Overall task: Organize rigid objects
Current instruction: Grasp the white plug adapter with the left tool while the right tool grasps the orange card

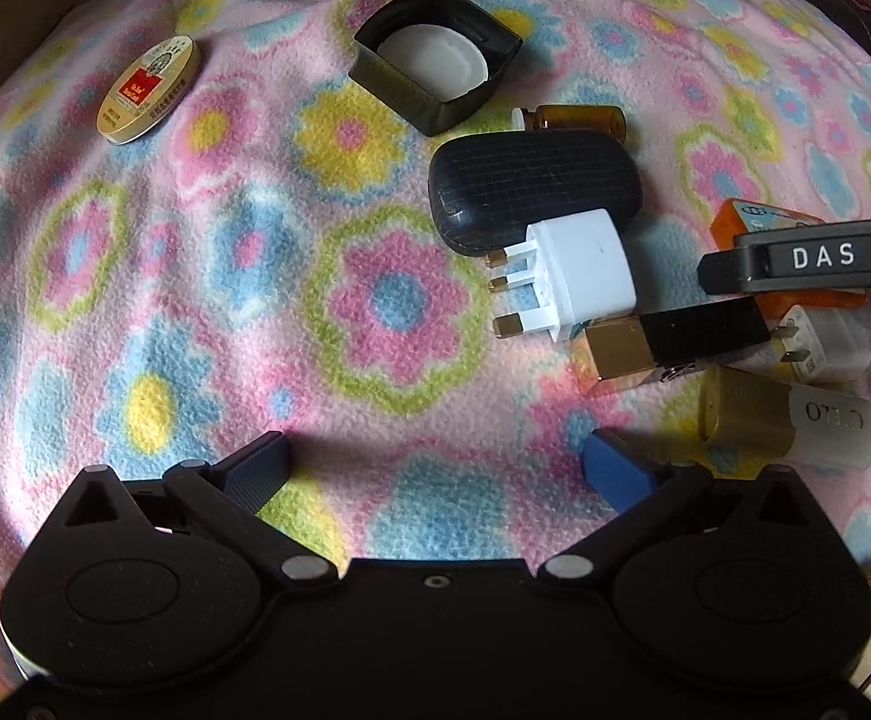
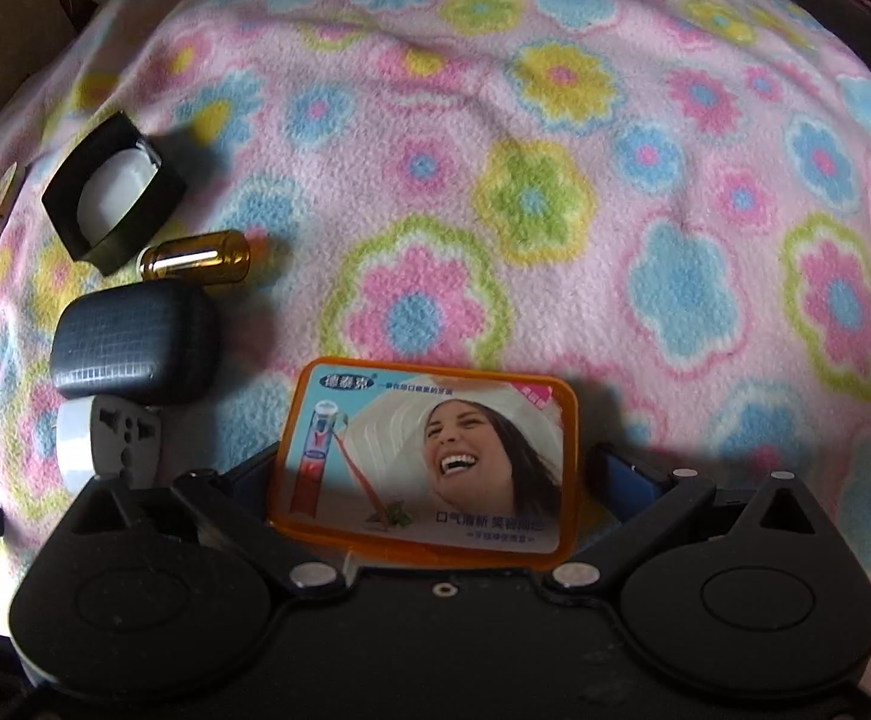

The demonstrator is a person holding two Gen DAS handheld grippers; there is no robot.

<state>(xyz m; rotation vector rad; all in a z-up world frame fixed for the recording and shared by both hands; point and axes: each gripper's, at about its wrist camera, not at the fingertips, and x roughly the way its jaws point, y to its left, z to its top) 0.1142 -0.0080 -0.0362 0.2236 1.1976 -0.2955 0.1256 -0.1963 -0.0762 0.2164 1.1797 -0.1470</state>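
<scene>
Over a fuzzy pink fleece blanket (image 1: 207, 276) printed with flowers, the left gripper (image 1: 435, 468) is hovering with its blue-padded jaws spread wide and empty. The right gripper (image 2: 429, 468) is carrying a flat orange translucent plastic box (image 2: 423, 468) with a glossy printed label between its jaws. Lying clustered nearby are a white three-pin plug adapter (image 1: 573, 273), a black textured oval case (image 1: 531, 180), an amber glass vial (image 1: 579, 120) and a black square cap (image 1: 435, 57); an oval tin (image 1: 150, 90) is sitting apart.

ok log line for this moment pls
left tool: open, empty, over blanket | right tool: orange box between fingers, grip unclear | pile: white plug, black case
</scene>
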